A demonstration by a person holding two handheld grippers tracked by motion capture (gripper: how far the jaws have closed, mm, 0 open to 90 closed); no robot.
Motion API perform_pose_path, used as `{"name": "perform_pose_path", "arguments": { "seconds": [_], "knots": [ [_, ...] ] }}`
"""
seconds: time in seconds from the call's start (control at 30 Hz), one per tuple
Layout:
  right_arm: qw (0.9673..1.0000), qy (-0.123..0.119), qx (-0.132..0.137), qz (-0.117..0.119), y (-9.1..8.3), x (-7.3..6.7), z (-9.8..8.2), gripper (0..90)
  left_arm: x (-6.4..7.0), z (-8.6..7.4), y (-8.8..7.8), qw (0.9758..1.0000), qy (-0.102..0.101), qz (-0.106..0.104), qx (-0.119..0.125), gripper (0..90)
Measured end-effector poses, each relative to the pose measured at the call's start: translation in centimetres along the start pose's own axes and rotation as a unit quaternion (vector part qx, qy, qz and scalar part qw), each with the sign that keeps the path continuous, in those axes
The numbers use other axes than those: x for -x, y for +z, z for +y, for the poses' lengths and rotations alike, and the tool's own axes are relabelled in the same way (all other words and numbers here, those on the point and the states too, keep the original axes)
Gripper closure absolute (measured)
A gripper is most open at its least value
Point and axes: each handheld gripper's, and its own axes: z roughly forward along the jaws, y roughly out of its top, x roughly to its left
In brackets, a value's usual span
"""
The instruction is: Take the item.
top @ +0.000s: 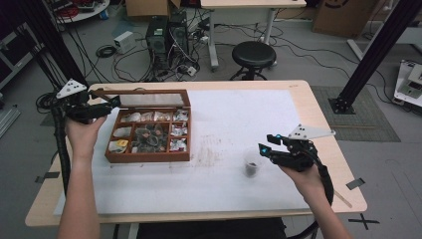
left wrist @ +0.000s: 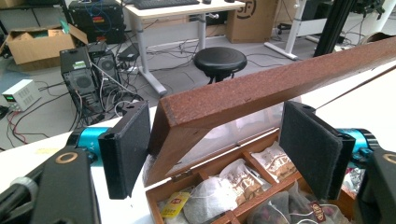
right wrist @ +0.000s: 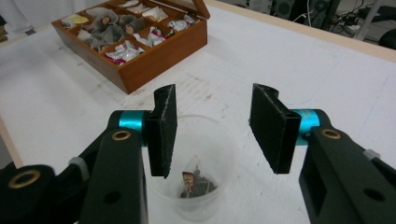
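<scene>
A wooden tea box with several compartments of tea bags sits at the table's left. Its glass-paned lid is raised. My left gripper is at the lid's left corner, and in the left gripper view the lid's rail runs between the pads of the left gripper, which is shut on it. A clear plastic cup stands at the right with a tea bag inside. My right gripper hovers just over the cup, jaws open and apart from its rim.
A white sheet covers most of the wooden table. Beyond the far edge are a black stool, computer towers and loose cables. A black frame post stands at the right.
</scene>
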Motion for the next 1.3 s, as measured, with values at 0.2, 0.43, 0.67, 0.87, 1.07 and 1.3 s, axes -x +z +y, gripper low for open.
{"name": "perform_pose_path", "arguments": {
  "seconds": [0.2, 0.43, 0.67, 0.87, 1.07, 1.3],
  "knots": [
    [1.0000, -0.001, 0.009, -0.003, -0.2, 0.3, 0.8, 46.4, 0.0, 0.0, 0.0, 1.0000, 0.001, 0.000, -0.001, 25.9],
    [0.9997, 0.003, 0.024, -0.003, -0.3, 0.7, 1.7, 41.1, 0.0, 0.0, 0.0, 1.0000, 0.000, 0.001, 0.001, 25.9],
    [0.9993, 0.001, 0.037, -0.003, -0.2, 0.8, 2.8, 39.0, 0.0, 0.0, 0.1, 1.0000, -0.003, 0.002, 0.004, 25.9],
    [0.9991, 0.000, 0.043, 0.000, -0.1, 0.9, 3.2, 38.6, -0.1, 0.0, 0.1, 1.0000, -0.002, 0.000, 0.002, 25.8],
    [0.9991, 0.003, 0.043, 0.000, -0.1, 1.1, 3.1, 38.6, 0.2, -0.3, -0.2, 1.0000, 0.001, 0.001, -0.002, 25.4],
    [0.9990, 0.002, 0.044, 0.005, 0.2, 1.3, 3.2, 38.6, 0.5, -0.6, -0.6, 1.0000, 0.003, 0.002, -0.007, 24.9]
  ]
}}
